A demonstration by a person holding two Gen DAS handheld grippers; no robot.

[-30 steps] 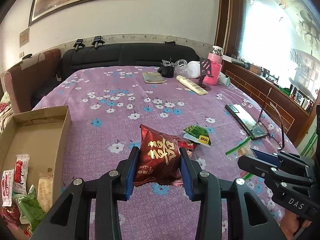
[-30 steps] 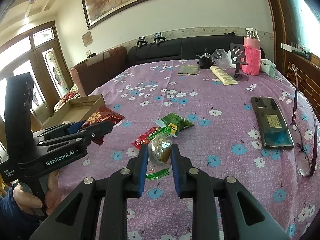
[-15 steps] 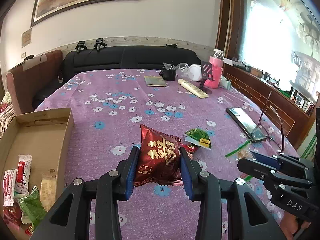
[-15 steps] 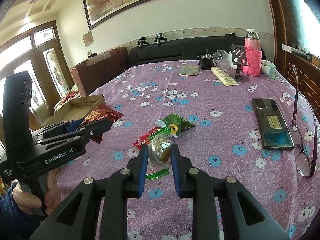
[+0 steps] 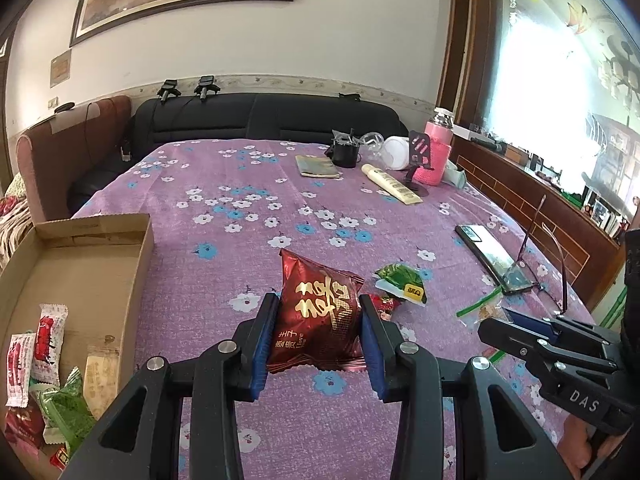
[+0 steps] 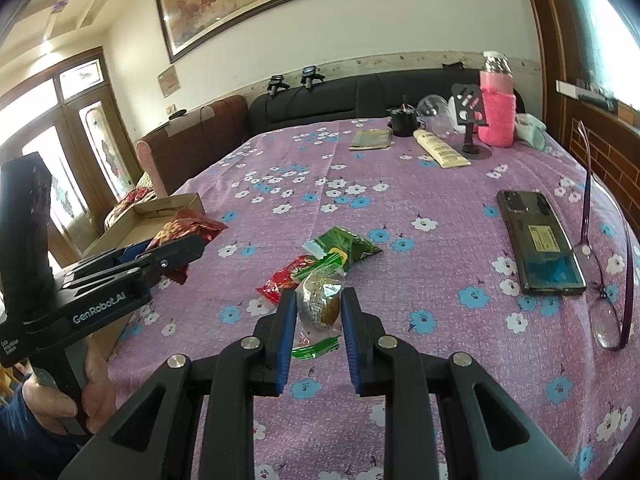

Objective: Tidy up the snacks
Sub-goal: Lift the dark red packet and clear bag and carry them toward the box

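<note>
My left gripper [image 5: 318, 310] is shut on a dark red snack packet [image 5: 318, 312] with gold characters, held a little above the purple flowered tablecloth [image 5: 248, 184]. The same packet [image 6: 186, 230] shows at the left of the right wrist view. My right gripper [image 6: 319, 304] is shut on a clear packet with a brown snack [image 6: 322, 300] and green striped ends. Beyond it on the cloth lie a green packet [image 6: 346, 244] and a small red packet [image 6: 286, 278]. A cardboard box [image 5: 94, 264] at the left holds several packets [image 5: 44, 344].
A phone [image 6: 540, 248] and glasses [image 6: 608, 280] lie at the right. At the far end stand a pink bottle [image 6: 497, 110], a phone stand [image 6: 468, 120], a cream tube [image 6: 440, 148], a black cup [image 6: 403, 122] and a booklet [image 6: 372, 139]. A hand [image 6: 68, 396] holds the left gripper's handle.
</note>
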